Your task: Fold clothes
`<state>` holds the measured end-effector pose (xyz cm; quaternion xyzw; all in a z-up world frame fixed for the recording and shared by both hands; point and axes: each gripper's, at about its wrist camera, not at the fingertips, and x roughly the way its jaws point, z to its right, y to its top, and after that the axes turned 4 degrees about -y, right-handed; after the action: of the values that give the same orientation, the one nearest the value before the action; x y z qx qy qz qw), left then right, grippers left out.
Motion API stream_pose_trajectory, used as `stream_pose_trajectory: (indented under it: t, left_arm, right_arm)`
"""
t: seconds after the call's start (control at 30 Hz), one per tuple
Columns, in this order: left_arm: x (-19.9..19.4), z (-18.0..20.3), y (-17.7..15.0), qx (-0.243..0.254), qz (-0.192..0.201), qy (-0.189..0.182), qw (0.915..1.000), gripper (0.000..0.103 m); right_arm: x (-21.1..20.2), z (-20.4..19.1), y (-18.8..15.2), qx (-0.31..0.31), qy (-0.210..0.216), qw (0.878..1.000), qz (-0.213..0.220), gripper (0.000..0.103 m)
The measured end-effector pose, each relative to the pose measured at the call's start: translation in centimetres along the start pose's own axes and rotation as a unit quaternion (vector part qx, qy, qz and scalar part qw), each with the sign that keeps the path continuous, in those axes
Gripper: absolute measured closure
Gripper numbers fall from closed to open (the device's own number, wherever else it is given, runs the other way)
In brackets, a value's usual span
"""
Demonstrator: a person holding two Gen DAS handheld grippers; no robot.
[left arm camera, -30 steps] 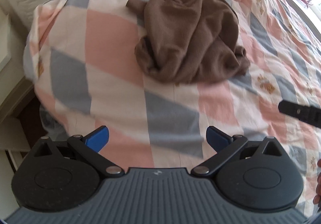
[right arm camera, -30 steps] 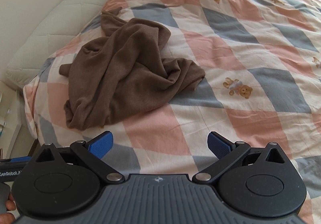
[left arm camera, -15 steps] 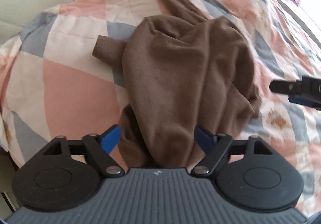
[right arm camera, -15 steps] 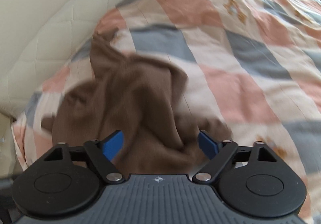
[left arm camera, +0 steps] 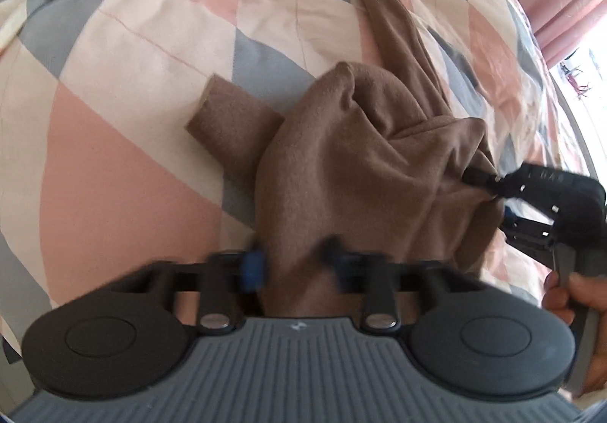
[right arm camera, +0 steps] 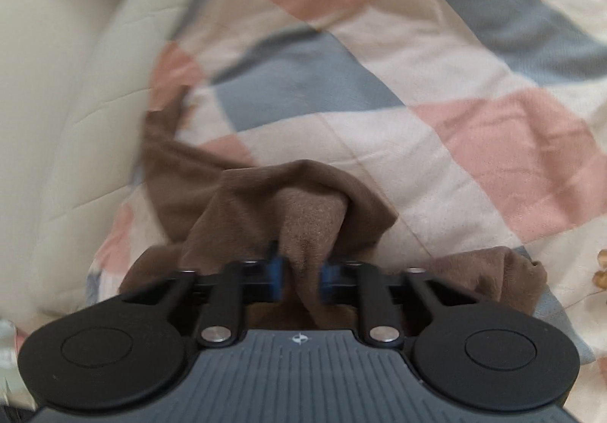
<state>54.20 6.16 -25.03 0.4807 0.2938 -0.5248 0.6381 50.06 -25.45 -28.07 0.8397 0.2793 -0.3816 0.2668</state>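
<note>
Left gripper [left arm camera: 294, 265]: since half a second ago we close it on the brown garment [left arm camera: 353, 172], low centre.
Right gripper [right arm camera: 301, 275]: likewise clamped on a fold.
Meaning: we judge spreading can start.
Garment: bunched on the checked quilt [left arm camera: 114, 172].
Hidden: blurred fingertips; which edges we hold, we cannot tell.

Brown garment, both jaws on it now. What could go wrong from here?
1. The brown garment is bunched; each gripper may be pinching several layers, so lifting could raise a knot rather than spread it.
2. The right gripper holds a thin fold; it might slip.
3. The loose sleeve may drag the quilt.
</note>
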Motion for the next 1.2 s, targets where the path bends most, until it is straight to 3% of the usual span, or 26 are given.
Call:
stream_pose_trajectory:
  t: [0.1, 0.27, 0.4, 0.5, 0.6, 0.63, 0.7, 0.77, 0.87, 0.9, 1.0, 1.13, 1.2]
  left_arm:
    - [-2.2, 0.5, -1.2, 0.014, 0.018, -0.026, 0.9994, 0.096]
    - [-7.4, 3.6, -5.3, 0.094, 0.022, -0.083, 0.9919, 0.096]
    - [-11.1, 7.2, -11.1, 0.167, -0.002, -0.142, 0.9756, 0.096]
    - [-12.5, 10.3, -17.4, 0.228, -0.043, -0.178, 0.9564, 0.096]
    - [-12.6, 13.2, -24.7, 0.281, -0.104, -0.192, 0.9346, 0.094]
    - [-12.4, 13.9, -27.3, 0.289, -0.125, -0.188, 0.9303, 0.093]
    - [-12.2, 14.8, -32.0, 0.296, -0.160, -0.183, 0.9238, 0.091]
    - [-12.5, 15.1, -36.0, 0.294, -0.174, -0.177, 0.9229, 0.085]
    - [-12.8, 14.9, -40.4, 0.284, -0.174, -0.153, 0.9305, 0.077]
    - [-12.8, 14.6, -41.7, 0.279, -0.171, -0.144, 0.9338, 0.074]
    - [-13.1, 14.6, -44.8, 0.261, -0.157, -0.117, 0.9454, 0.069]
    - [-12.7, 13.8, -46.4, 0.238, -0.135, -0.091, 0.9574, 0.069]
    - [-11.9, 13.7, -47.0, 0.227, -0.123, -0.087, 0.9622, 0.064]
  right_arm:
    - [-4.5, -0.4, -2.4, -0.033, 0.009, 0.999, 0.040, 0.092]
    - [-15.7, 1.9, -6.4, -0.018, 0.040, 0.993, 0.111, 0.092]
    - [-25.3, 5.0, -11.3, -0.021, 0.014, 0.989, 0.145, 0.092]
    - [-31.9, 9.1, -17.0, -0.008, -0.028, 0.987, 0.161, 0.092]
    - [-36.1, 15.1, -23.4, 0.047, -0.094, 0.987, 0.124, 0.090]
    - [-36.9, 17.3, -25.5, 0.075, -0.122, 0.985, 0.101, 0.081]
    - [-38.7, 21.4, -29.6, 0.123, -0.173, 0.976, 0.058, 0.077]
    - [-40.5, 24.0, -33.2, 0.140, -0.183, 0.972, 0.046, 0.075]
    - [-42.2, 26.1, -36.4, 0.139, -0.173, 0.974, 0.038, 0.055]
    - [-42.5, 26.5, -37.1, 0.131, -0.166, 0.977, 0.036, 0.052]
    - [-42.0, 27.9, -38.0, 0.091, -0.149, 0.984, 0.024, 0.051]
    - [-40.2, 29.2, -37.9, 0.039, -0.139, 0.989, 0.006, 0.051]
    - [-38.9, 29.4, -36.9, 0.010, -0.142, 0.990, 0.008, 0.051]
